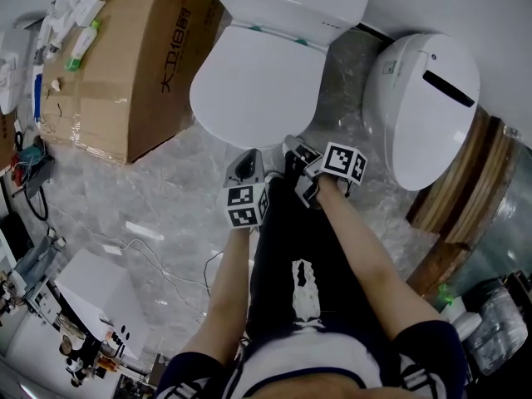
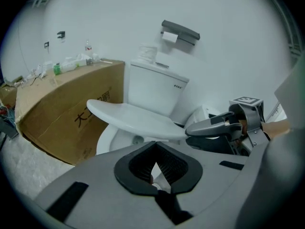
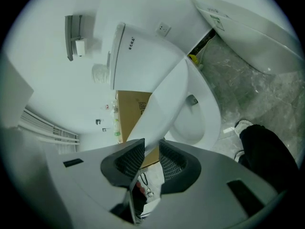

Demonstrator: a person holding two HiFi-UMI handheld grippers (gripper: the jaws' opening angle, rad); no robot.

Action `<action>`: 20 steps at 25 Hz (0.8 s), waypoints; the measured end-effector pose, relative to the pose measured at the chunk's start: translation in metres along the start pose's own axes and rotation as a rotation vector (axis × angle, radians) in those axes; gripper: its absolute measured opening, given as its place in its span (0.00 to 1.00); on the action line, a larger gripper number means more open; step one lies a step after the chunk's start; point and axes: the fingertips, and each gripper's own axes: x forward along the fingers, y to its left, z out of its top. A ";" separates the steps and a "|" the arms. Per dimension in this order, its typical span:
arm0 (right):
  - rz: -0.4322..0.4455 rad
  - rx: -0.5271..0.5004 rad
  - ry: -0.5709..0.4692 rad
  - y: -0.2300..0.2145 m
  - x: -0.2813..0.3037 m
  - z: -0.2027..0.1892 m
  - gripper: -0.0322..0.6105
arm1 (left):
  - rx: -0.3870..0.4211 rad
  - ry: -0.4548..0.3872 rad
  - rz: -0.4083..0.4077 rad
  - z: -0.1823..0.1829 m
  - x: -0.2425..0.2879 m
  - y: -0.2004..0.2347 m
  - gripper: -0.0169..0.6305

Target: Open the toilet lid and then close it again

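White lid (image 3: 164, 99) apparently pinched in right tool (image 3: 151, 146).

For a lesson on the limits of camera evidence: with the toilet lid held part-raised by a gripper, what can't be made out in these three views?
- Toilet bowl: in the head view it is covered by the toilet lid.
- Small items on the cardboard box, left gripper view: too small to name.
- Print on the cistern, right gripper view: too small to read.
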 end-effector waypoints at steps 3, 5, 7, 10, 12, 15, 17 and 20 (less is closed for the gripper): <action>0.010 -0.009 0.004 0.008 -0.003 0.005 0.19 | -0.002 -0.023 0.012 0.012 0.000 -0.003 0.04; 0.016 -0.008 0.003 0.011 -0.006 0.006 0.19 | 0.003 -0.024 0.010 0.017 0.000 -0.005 0.04; 0.022 -0.012 0.000 0.014 -0.008 0.009 0.19 | 0.006 -0.024 0.009 0.022 0.000 -0.007 0.04; 0.036 -0.046 0.009 0.019 -0.009 0.012 0.21 | 0.012 -0.025 0.009 0.029 -0.001 -0.009 0.03; 0.050 -0.076 0.026 0.023 -0.009 0.014 0.21 | 0.032 -0.032 0.014 0.034 -0.001 -0.010 0.03; 0.068 -0.175 0.074 0.031 -0.010 0.014 0.21 | 0.051 -0.040 0.020 0.040 -0.003 -0.011 0.03; 0.051 -0.311 0.113 0.034 -0.011 0.013 0.21 | 0.049 -0.046 0.011 0.046 -0.001 -0.013 0.03; -0.057 -0.690 0.196 0.033 -0.016 0.006 0.21 | 0.054 -0.049 -0.007 0.053 0.002 -0.015 0.03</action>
